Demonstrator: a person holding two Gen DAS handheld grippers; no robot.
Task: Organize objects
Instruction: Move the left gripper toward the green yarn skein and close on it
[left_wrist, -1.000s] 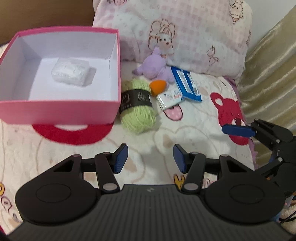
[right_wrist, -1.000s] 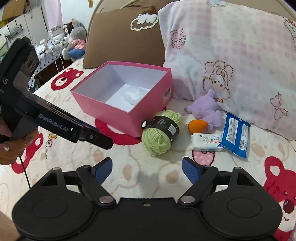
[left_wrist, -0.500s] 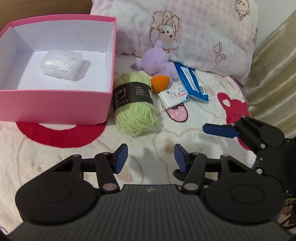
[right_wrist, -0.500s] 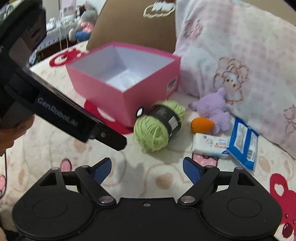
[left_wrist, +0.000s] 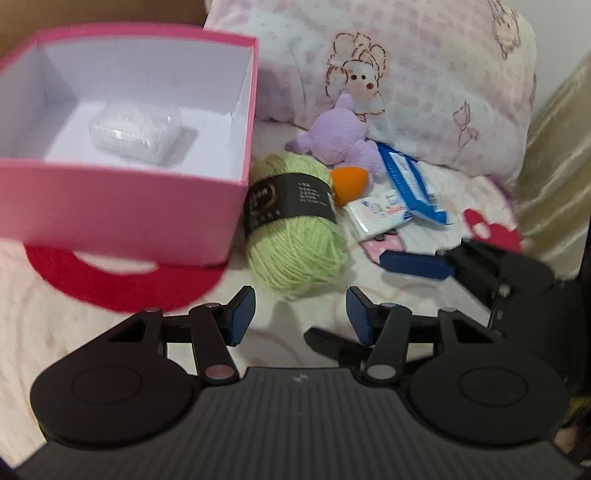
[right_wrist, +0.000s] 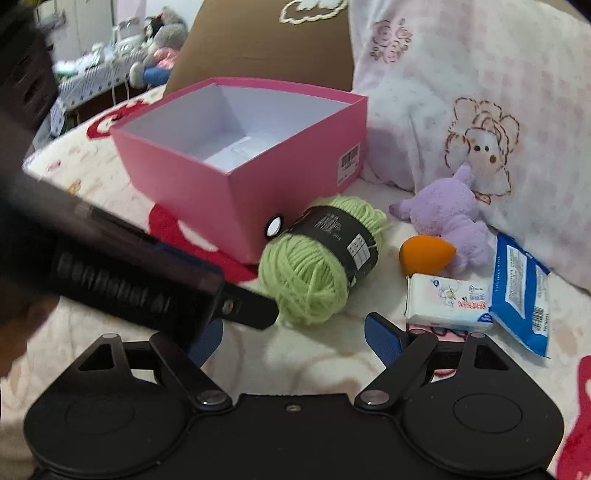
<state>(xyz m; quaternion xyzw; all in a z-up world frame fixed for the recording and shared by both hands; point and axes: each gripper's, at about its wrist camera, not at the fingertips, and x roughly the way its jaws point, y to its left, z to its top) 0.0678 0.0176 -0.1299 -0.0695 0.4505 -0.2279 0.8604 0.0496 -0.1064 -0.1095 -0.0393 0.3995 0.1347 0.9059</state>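
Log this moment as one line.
left gripper: open, nearing green yarn ball | right gripper: open, empty | pink cardboard box: holds clear plastic case

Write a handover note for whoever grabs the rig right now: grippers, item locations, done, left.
Left gripper: open, empty, just short of the green yarn ball.
Right gripper: open, empty.
Done: clear plastic case lies in the pink box.
Left on the bedspread beside the box: yarn, orange sponge, purple plush, tissue pack, blue packet.
Likely next: the yarn.
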